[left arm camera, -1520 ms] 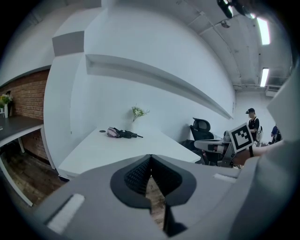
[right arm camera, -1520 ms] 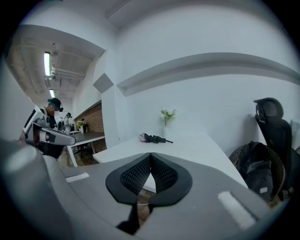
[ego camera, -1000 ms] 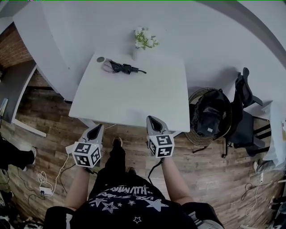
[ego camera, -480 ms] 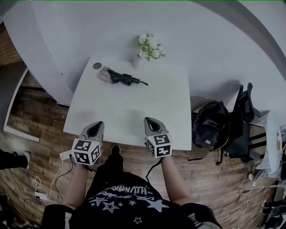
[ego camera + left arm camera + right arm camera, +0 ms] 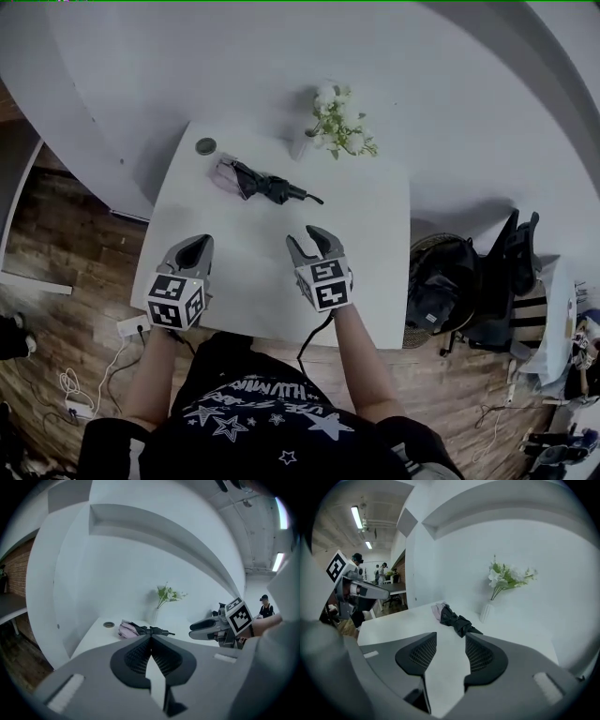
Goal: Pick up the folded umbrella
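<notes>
The folded umbrella [image 5: 262, 183], black with a pale pink end, lies on the far part of the white table [image 5: 375, 272]. It also shows ahead in the left gripper view as the umbrella [image 5: 140, 630] and in the right gripper view as the umbrella [image 5: 452, 618]. My left gripper [image 5: 194, 249] hovers over the table's near left edge, jaws shut and empty. My right gripper [image 5: 310, 240] is over the table's middle, short of the umbrella; its jaws are opening with nothing between them.
A white vase with flowers [image 5: 328, 122] stands behind the umbrella, and a small round disc [image 5: 205, 146] lies at the far left corner. A basket with a dark bag [image 5: 441, 286] and a black chair [image 5: 511, 272] stand right of the table. White walls enclose the far side.
Both grippers moved forward from the floor side onto the table toward the umbrella. The right gripper's jaws went from shut to parted.
</notes>
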### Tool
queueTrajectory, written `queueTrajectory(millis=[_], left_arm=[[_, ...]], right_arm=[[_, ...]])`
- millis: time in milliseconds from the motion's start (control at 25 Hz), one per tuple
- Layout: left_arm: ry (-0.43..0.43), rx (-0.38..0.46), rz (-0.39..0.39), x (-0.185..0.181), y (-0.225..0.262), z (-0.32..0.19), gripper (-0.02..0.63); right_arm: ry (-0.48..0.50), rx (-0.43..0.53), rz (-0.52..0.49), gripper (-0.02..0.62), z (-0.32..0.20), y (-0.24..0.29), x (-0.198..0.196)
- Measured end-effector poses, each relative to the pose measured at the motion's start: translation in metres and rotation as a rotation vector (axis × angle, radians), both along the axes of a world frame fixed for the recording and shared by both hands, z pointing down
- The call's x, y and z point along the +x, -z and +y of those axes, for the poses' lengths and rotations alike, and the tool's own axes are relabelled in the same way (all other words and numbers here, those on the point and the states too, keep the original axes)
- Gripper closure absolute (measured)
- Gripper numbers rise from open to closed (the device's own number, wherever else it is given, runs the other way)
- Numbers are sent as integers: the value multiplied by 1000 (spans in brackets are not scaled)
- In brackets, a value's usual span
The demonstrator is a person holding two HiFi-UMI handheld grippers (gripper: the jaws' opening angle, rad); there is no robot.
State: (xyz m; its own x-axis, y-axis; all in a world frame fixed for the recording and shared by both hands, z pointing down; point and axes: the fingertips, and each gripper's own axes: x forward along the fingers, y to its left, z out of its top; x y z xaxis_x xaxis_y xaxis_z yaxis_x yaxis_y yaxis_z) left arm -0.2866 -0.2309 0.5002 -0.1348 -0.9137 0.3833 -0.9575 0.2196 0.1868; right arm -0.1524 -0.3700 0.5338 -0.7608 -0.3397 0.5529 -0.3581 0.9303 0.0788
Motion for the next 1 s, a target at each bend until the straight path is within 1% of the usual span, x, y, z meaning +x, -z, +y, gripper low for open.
queueTrajectory(millis=[80, 160, 240, 360, 480, 720, 800, 880, 1000], left_arm=[[-7, -1, 1, -13, 0, -11, 603], [-13, -5, -1, -27, -1, -21, 603], [-13, -9, 0, -42, -4, -29, 603], [-4, -14, 14, -62, -11, -42, 603], [4, -29, 33, -77, -22, -50, 603], [4, -59, 73, -93, -43, -64, 603], [-4, -65, 77, -94, -48, -67, 603], [-12, -69, 79, -94, -52, -68, 603], [-6, -72, 88, -97, -55, -68, 603]], right_arm=[[31, 4, 42, 327, -11, -6, -19], [60, 20, 66, 274, -21, -11, -37], [89, 47, 96, 243, -31, -16, -55], [153, 84, 200, 202, -44, -36, -80], [219, 89, 311, 198, -49, -59, -101], [325, 196, 429, 195, -59, -83, -139], [362, 225, 459, 212, -63, -91, -148], [397, 245, 490, 248, -65, -98, -154], [439, 226, 539, 248, -66, -108, -158]])
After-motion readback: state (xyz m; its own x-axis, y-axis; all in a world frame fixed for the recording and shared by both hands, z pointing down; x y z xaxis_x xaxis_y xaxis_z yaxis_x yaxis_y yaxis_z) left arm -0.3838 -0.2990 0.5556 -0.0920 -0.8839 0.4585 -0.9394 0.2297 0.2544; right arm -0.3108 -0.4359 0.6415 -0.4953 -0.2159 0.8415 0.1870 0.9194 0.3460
